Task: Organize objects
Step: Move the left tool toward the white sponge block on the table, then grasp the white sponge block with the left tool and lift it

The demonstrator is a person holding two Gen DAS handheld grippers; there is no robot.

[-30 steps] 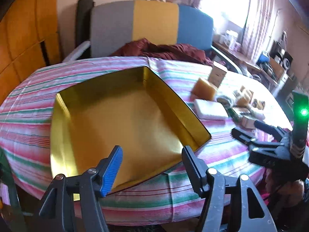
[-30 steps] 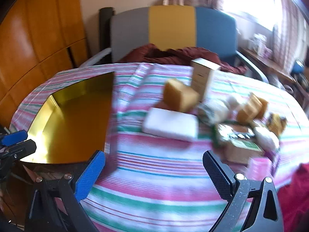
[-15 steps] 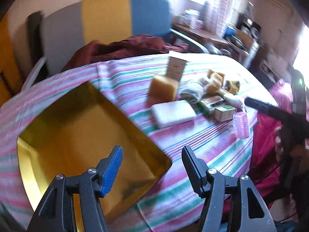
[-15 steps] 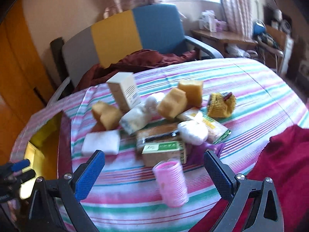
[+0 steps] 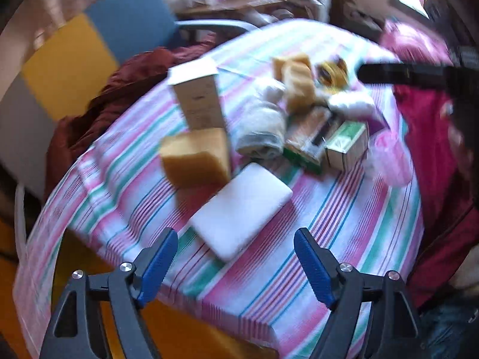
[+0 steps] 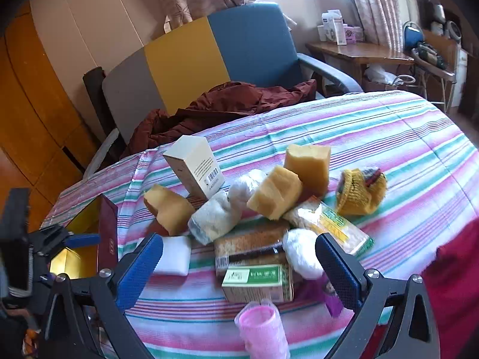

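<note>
Left gripper [image 5: 235,261] pitched steeply down over tabletop [image 5: 344,239], fingers opening, nothing between them; white sponge [image 5: 242,209] lies just ahead. Right gripper [image 6: 239,269] angled down, fingers spread wide, released; green box [image 6: 257,282] and pink cylinder [image 6: 263,329] sit between them, untouched. Striped cloth bare toward far edge.

left-wrist view motion-blurred, gold tray [image 6: 64,261] mostly hidden, pink roller [image 6: 263,330] cropped

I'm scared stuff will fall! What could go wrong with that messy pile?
The tall box stands tilted against the pile, so a bump could topple it. The pink roller lies near the table edge and might roll off. The left claw, opening above the white sponge, could nudge the yellow sponge beside it.
</note>
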